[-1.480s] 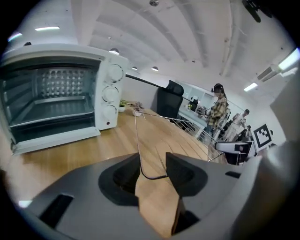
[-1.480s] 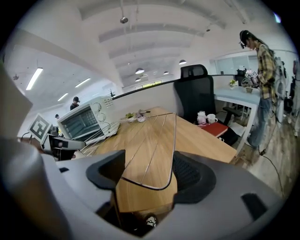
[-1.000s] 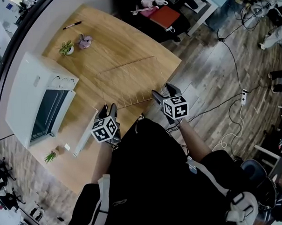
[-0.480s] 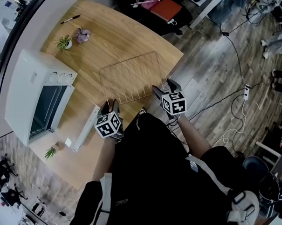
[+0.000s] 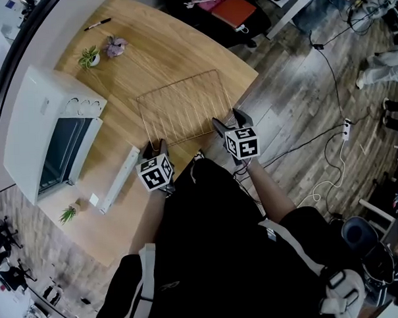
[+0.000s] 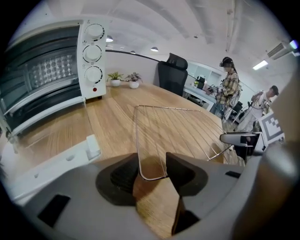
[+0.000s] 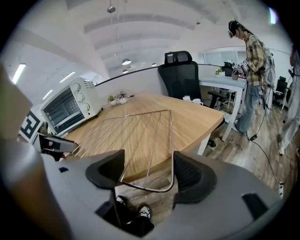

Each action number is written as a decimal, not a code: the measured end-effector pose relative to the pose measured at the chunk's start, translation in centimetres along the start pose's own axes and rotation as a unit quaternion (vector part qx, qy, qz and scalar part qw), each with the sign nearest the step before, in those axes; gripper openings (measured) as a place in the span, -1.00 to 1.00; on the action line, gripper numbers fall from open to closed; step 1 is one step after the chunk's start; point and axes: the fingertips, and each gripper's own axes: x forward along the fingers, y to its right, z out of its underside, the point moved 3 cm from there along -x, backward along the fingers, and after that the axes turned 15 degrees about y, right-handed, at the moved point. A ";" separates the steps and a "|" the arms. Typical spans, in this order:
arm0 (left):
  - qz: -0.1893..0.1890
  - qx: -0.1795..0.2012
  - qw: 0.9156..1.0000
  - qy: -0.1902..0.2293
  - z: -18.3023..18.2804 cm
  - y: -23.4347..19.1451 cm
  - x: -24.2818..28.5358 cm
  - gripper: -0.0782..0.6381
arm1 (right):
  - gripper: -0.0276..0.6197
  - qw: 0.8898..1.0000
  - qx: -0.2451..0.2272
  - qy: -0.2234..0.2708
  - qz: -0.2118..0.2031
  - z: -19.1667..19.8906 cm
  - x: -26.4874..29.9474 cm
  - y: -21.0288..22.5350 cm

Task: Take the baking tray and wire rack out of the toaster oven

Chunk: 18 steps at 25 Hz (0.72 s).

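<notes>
The wire rack [image 5: 180,113] hangs low over the wooden table [image 5: 116,79], roughly level; I cannot tell whether its far edge touches the wood. My left gripper [image 5: 154,149] is shut on its near left corner [image 6: 152,174]. My right gripper [image 5: 227,124] is shut on the near right corner [image 7: 149,186], which juts past the table's front edge. The white toaster oven [image 5: 46,122] stands at the left with its glass door [image 5: 118,181] folded down. No baking tray shows in any view.
Two small potted plants [image 5: 89,59] and a pen [image 5: 97,24] sit at the table's far side, and another small plant [image 5: 70,213] by the oven. A black office chair [image 7: 180,70] and a standing person [image 7: 248,47] are beyond the table. Cables lie on the floor [image 5: 330,149].
Both grippers have sunk together with the wire rack, which now sits lower over the table top than a second ago. The grips on its two corners look unchanged.
</notes>
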 end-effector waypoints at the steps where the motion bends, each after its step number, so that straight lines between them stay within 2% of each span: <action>1: 0.007 0.004 1.000 -0.001 0.0 0.2 0.0 -0.26 | 0.14 1.000 0.003 0.000 0.000 0.0 0.1 0.1; 5: 0.022 0.006 1.000 -0.004 -0.2 0.4 0.1 -0.17 | 0.19 1.000 0.019 0.010 0.006 -0.3 0.2 0.5; 11: 0.038 -0.017 0.999 0.014 -1.5 0.7 -1.0 -0.16 | 0.19 0.999 0.006 0.041 0.014 -3.2 -0.4 0.3; 15: 0.076 -0.057 0.995 0.036 -2.5 2.4 -2.0 -0.16 | 0.19 0.998 -0.002 0.067 -0.008 -5.9 -0.5 -1.5; 18: 0.097 -0.045 0.992 0.066 -4.2 3.5 -3.2 -0.16 | 0.18 0.996 -0.016 0.075 -0.040 -7.8 0.0 -3.9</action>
